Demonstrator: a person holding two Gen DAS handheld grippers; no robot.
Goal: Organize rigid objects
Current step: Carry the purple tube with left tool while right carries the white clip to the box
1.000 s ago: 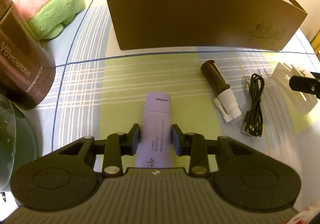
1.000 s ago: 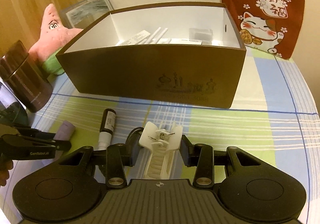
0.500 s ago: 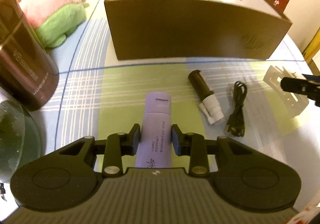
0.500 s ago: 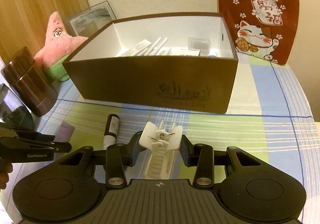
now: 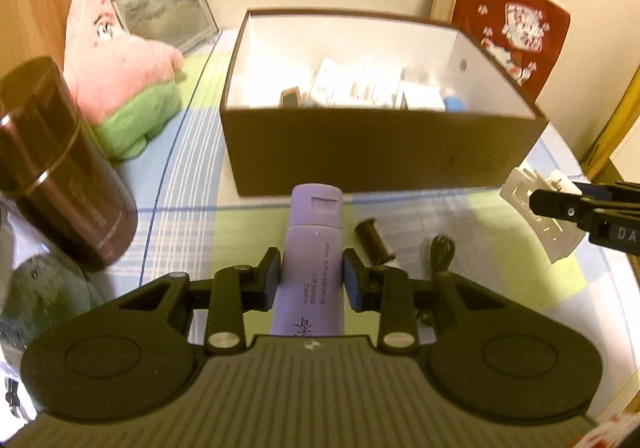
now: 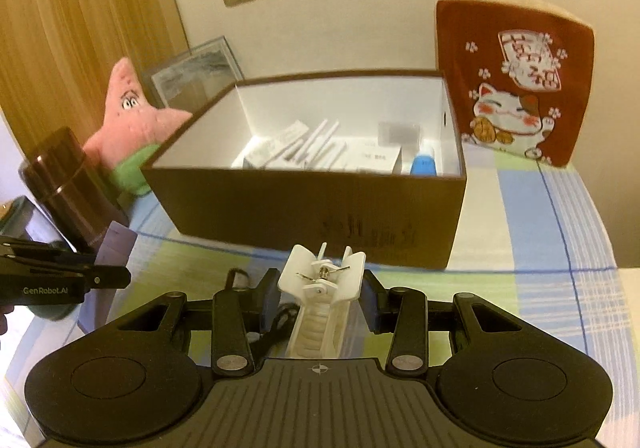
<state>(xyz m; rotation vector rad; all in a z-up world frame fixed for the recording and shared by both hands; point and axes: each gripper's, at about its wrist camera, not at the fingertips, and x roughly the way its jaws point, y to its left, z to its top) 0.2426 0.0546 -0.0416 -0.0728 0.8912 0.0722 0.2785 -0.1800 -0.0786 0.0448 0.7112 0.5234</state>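
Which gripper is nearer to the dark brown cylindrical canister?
Left. The left gripper, holding the lilac plastic tube, is just right of the canister; the right gripper, clamping the white plastic hair claw, sits farther right.

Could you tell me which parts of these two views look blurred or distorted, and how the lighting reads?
Left wrist view: warm yellowish light; the brown box and its contents are smeared, while the purple tube in the left hand-held gripper stays sharp; fisheye bends the edges. Right wrist view: same warm cast; the white clip is crisp, box contents soft.
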